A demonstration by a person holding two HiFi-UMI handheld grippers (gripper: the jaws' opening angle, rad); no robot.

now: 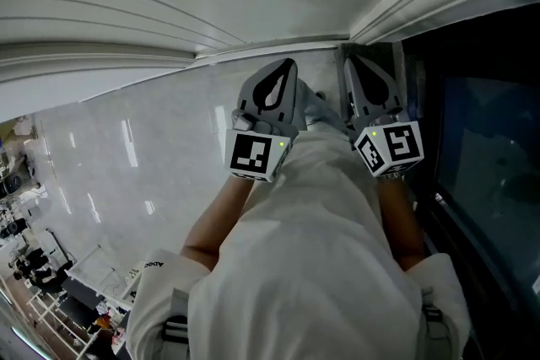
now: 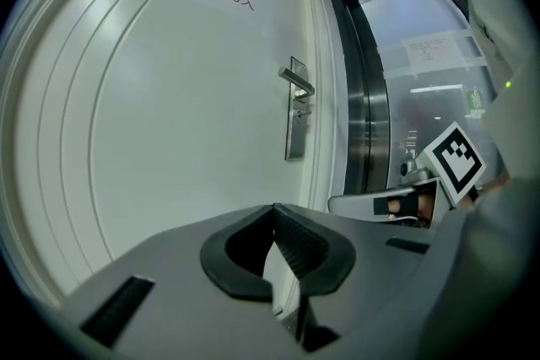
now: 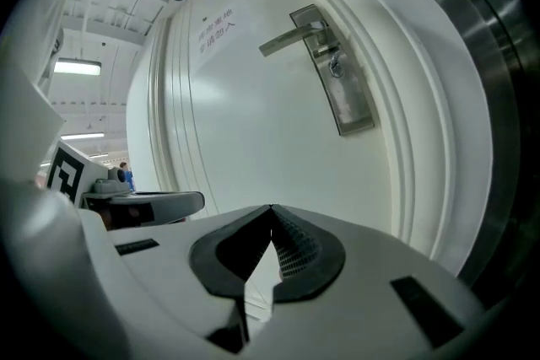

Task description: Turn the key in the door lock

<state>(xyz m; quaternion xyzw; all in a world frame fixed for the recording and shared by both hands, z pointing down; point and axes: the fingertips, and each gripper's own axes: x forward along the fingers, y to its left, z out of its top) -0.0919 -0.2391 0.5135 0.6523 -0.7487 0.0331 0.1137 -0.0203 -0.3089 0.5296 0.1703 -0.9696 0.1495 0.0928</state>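
White door [image 3: 236,122] ahead; key [image 3: 336,65] sits in the lock plate [image 3: 348,101] under the lever handle [image 3: 291,38]. My left gripper [image 2: 274,206] and right gripper [image 3: 271,206]: jaws pressed together, empty (well short of it). I reckon gripping it wants the jaws square-on.

The person wears a white shirt [image 1: 312,265] with short sleeves. The left gripper [image 1: 285,72] and the right gripper [image 1: 359,72] are grey, each with a black-and-white marker cube [image 1: 256,154].

We see a smooth, satin-painted white door [image 3: 253,122], a brushed metal handle [image 3: 287,38] and lock plate [image 3: 348,101], and a glossy, marble-like floor [image 1: 126,156].
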